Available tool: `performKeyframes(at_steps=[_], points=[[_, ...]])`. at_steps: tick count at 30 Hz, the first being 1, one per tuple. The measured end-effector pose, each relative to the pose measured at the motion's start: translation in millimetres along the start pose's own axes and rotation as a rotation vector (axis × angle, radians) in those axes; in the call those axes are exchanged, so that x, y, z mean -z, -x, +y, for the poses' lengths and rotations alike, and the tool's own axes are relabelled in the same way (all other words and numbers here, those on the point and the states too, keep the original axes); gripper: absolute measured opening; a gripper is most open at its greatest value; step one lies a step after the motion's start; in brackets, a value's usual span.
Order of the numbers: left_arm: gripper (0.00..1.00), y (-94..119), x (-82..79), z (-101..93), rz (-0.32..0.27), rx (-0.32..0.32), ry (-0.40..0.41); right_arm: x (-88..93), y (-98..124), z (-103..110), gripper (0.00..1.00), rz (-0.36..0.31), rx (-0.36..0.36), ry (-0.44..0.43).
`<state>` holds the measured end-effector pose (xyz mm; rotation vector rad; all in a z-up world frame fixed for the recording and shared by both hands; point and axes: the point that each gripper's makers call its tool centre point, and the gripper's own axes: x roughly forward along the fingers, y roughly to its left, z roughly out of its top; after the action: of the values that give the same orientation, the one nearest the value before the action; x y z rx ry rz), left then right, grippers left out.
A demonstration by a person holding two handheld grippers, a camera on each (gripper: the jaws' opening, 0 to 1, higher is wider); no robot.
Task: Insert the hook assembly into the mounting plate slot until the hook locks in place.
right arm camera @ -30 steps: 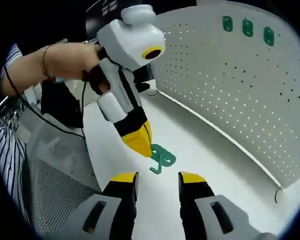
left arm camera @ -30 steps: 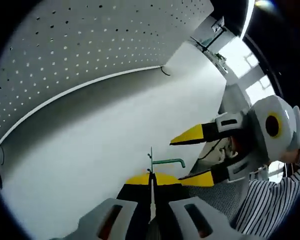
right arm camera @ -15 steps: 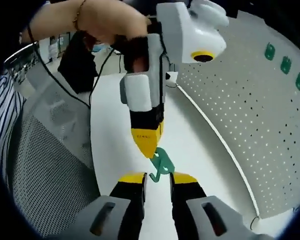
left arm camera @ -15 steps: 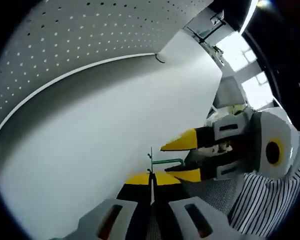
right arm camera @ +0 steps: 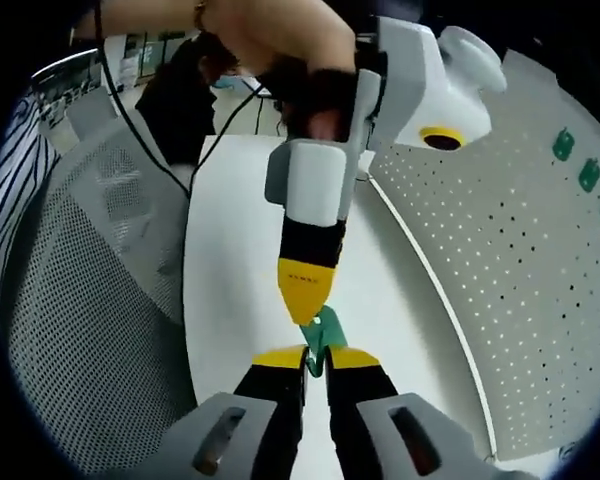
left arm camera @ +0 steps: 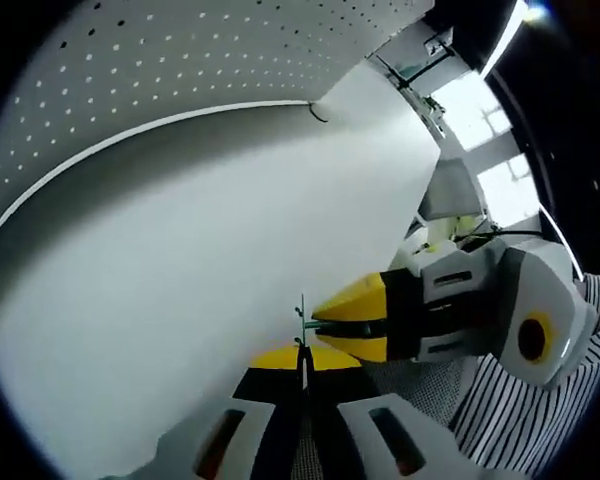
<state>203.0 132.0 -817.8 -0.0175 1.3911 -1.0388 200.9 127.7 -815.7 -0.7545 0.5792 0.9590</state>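
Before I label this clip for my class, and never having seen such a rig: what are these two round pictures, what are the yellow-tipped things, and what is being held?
No robot arm here: a person holds a hand-held two-jaw gripper in each hand, and a fisheye camera rides on each one.

In the left gripper view, the left gripper rises from the bottom, shut on a thin plate seen edge-on; the right gripper comes in from the right. In the right gripper view it is the reverse: the right gripper is at the bottom, and the left gripper hangs down from a hand.

Between both sets of yellow tips is a small green hook piece; both grippers appear closed on it, above a white table. Behind stands a white pegboard carrying green pieces.
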Motion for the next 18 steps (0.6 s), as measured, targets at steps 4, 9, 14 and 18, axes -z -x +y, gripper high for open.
performKeyframes(at_steps=[4,9,14,18], points=[[0.01,-1,0.1,-1.8,-0.012,0.031,0.034,1.6,2,-2,0.02,0.006,0.023,0.025],[0.01,0,-0.3,-4.3,-0.023,0.041,0.05,0.9,3,-3,0.01,0.013,0.044,0.049],[0.01,5,-1.5,-3.9,-0.041,0.04,0.052,-2.4,4,-5,0.0,0.025,0.051,0.034],[0.01,11,-4.5,-5.7,-0.078,0.054,0.029,-5.6,7,-8,0.0,0.017,0.053,0.04]])
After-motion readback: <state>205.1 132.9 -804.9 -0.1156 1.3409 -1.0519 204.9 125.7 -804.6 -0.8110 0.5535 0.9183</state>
